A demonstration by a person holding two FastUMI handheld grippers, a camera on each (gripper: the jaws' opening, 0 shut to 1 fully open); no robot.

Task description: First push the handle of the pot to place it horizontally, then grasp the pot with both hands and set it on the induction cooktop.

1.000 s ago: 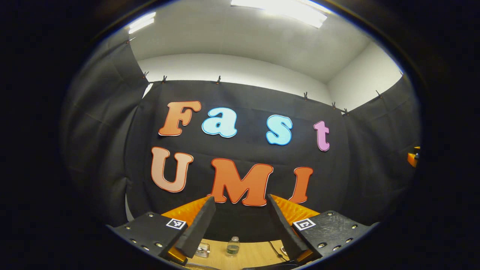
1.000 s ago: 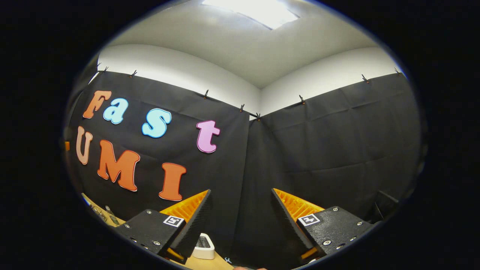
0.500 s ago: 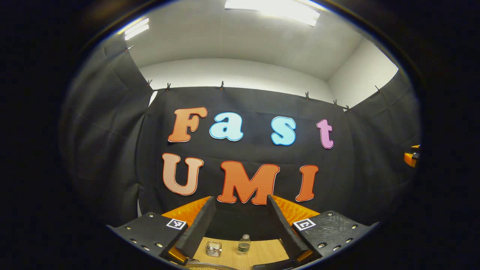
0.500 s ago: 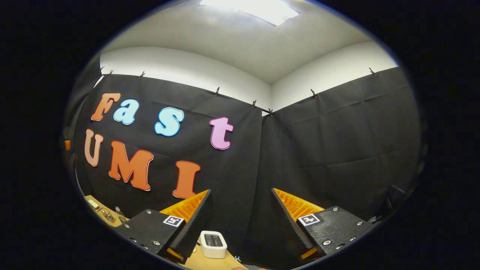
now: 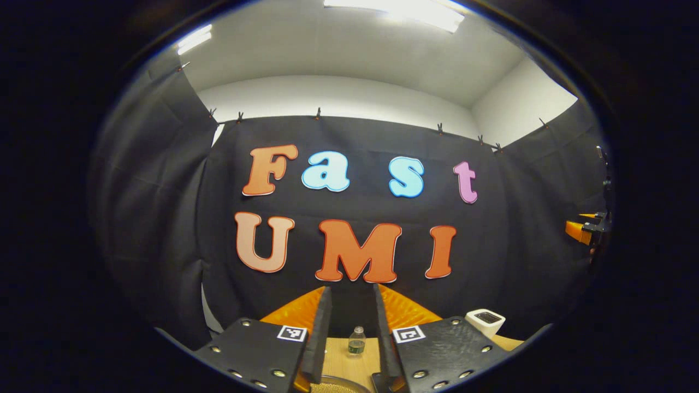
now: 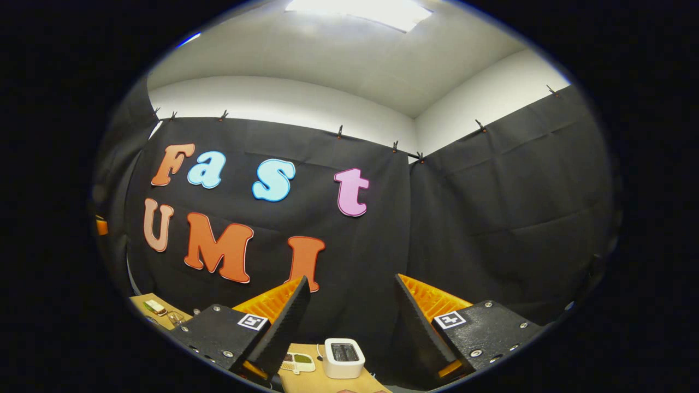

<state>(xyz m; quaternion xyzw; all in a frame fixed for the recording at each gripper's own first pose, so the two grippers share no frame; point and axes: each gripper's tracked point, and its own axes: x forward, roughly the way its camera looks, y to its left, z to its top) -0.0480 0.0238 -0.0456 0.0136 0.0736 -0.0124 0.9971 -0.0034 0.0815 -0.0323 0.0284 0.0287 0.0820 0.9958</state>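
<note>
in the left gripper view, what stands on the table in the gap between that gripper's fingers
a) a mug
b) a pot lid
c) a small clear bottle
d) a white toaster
c: a small clear bottle stands upright on the wooden table, seen between the fingers of the left gripper; the white toaster sits farther right, outside that gap.
</note>
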